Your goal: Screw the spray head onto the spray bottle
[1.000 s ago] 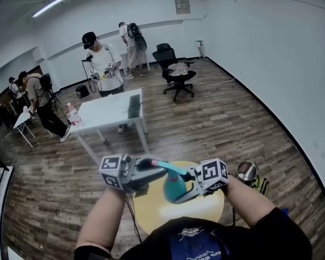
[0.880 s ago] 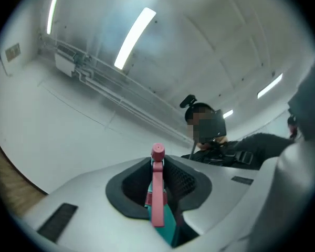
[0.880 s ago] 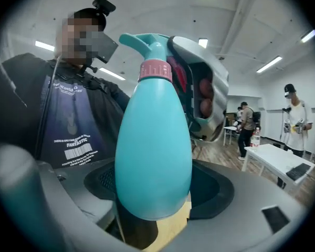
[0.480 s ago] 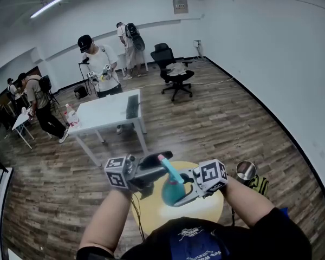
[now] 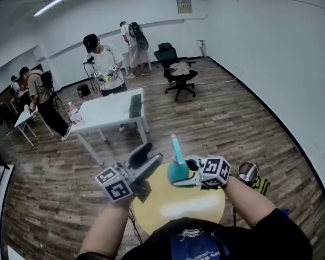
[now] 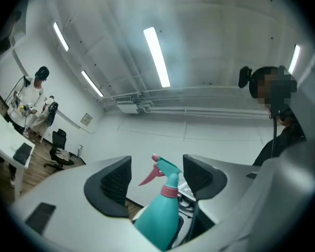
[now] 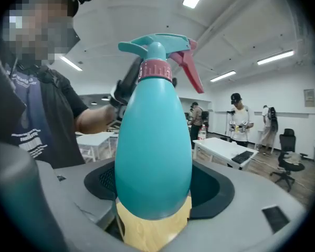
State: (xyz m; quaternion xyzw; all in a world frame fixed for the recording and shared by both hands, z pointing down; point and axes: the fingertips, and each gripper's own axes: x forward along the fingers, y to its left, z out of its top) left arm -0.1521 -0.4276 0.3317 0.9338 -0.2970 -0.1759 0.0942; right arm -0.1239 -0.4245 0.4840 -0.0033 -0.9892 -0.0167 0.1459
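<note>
A teal spray bottle (image 5: 178,170) (image 7: 153,151) stands upright over the round yellow table (image 5: 173,210), and my right gripper (image 5: 185,176) (image 7: 155,185) is shut on its body. The spray head (image 5: 175,143) (image 7: 156,45), with its pink collar and pink trigger (image 7: 191,70), sits on the bottle's neck. My left gripper (image 5: 147,157) (image 6: 157,173) is left of the bottle and apart from it. Its jaws have just been opening and nothing is pressed between the pads (image 6: 114,185). From the left gripper view the bottle (image 6: 157,222) shows beyond the gap.
Behind the yellow table stands a white table (image 5: 111,112) with a keyboard and a bottle. Several people are at the back left. A black office chair (image 5: 176,69) is at the back. A metal cup (image 5: 247,171) stands right of my right arm.
My left gripper has let go of the spray head, opened its jaws and swung away to the lower left. The right gripper has turned the bottle from tilted to upright.
</note>
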